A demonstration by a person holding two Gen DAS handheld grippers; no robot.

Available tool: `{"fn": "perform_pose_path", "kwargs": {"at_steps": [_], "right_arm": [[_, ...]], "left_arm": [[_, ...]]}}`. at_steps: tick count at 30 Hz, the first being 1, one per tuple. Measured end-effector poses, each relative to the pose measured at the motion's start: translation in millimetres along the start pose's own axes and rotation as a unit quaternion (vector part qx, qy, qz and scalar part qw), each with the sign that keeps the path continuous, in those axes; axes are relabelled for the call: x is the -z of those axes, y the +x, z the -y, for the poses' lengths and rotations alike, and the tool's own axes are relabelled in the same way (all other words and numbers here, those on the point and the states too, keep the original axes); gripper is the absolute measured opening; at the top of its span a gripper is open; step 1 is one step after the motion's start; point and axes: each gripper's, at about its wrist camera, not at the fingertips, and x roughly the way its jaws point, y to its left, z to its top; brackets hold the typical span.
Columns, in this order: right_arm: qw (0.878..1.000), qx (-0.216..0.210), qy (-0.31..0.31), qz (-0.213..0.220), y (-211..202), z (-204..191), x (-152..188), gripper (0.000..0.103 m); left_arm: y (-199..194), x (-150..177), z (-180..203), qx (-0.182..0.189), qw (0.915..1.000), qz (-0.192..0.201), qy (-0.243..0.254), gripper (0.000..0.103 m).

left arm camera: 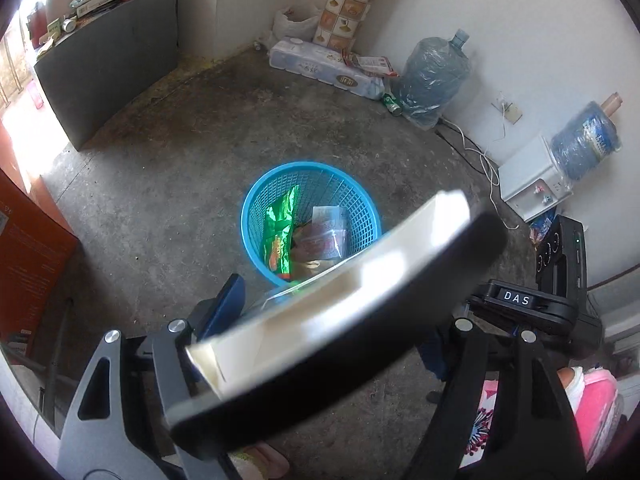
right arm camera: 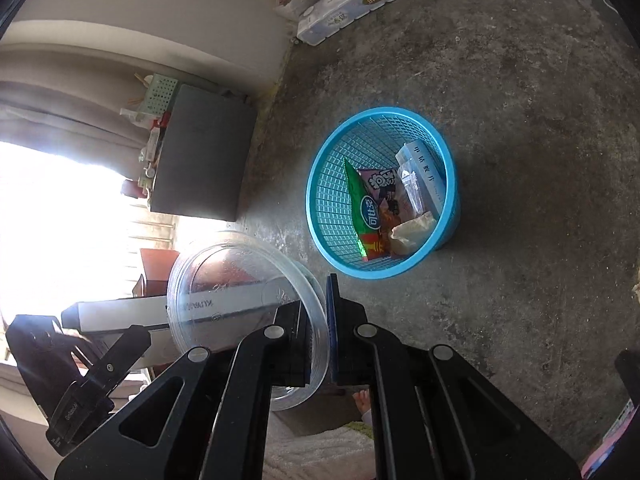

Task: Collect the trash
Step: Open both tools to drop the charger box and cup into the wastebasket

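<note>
blue basket (left arm camera: 310, 222), frame centre, holds wrappers. right view alone shows right tool (right arm camera: 320, 332) clamped on clear plastic lid (right arm camera: 224, 280); left tool (left arm camera: 340, 320) grips black-and-white box (left arm camera: 340, 344).

Black hand-held gripper (right arm camera: 318, 332), silver screws, blue finger pads (right arm camera: 331, 320)

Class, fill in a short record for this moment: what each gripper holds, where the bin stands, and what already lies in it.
Left gripper: shut on a black and white box
Right gripper: shut on the rim of a clear plastic container
Bin: blue mesh basket on the concrete floor, apart from both grippers
In the bin: green snack bag, other wrappers, a small carton
</note>
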Motion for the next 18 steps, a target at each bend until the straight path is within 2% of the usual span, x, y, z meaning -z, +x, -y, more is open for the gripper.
{"fn": "perform_pose_path", "kwargs": {"at_steps": [1, 2, 3, 4, 5, 6, 9, 12, 18], "right_arm": [[1.000, 0.006, 0.005, 0.003, 10.6, -0.7, -13.9, 0.008], [1.000, 0.014, 0.012, 0.005, 22.3, 0.5, -28.1, 0.014], [0.999, 0.026, 0.017, 0.007, 34.2, 2.8, -41.5, 0.035], [0.999, 0.040, 0.019, 0.010, 45.7, 6.1, -53.0, 0.046], [0.998, 0.058, 0.026, 0.013, 54.0, 12.0, -59.4, 0.051], [0.996, 0.073, 0.043, 0.013, 59.0, 19.5, -60.7, 0.051], [0.997, 0.044, 0.064, 0.004, 64.3, 36.1, -45.6, 0.051], [0.997, 0.049, 0.059, -0.013, 67.5, 49.6, -20.4, 0.051], [0.995, 0.028, 0.094, -0.032, 52.4, 80.2, 32.6, 0.051]], "left_arm": [[7.9, -12.5, 2.1, 0.005, 1.0000, 0.007, -0.003, 0.073], [18.0, -26.0, 2.8, 0.013, 0.9998, 0.013, -0.007, 0.077], [28.5, -37.6, 1.8, 0.017, 0.9997, 0.015, -0.013, 0.083], [39.1, -47.0, 0.1, 0.010, 0.9996, 0.016, -0.021, 0.083], [48.6, -53.5, -2.9, -0.002, 0.9994, 0.009, -0.032, 0.083], [54.5, -54.2, -7.8, -0.006, 0.9989, -0.001, -0.047, 0.083], [54.1, -39.3, -20.8, 0.023, 0.9965, -0.009, -0.079, 0.083], [41.3, -12.7, -29.1, 0.013, 0.9975, -0.010, -0.068, 0.083], [10.7, 27.0, -42.0, 0.001, 0.9975, -0.006, -0.071, 0.083]]}}
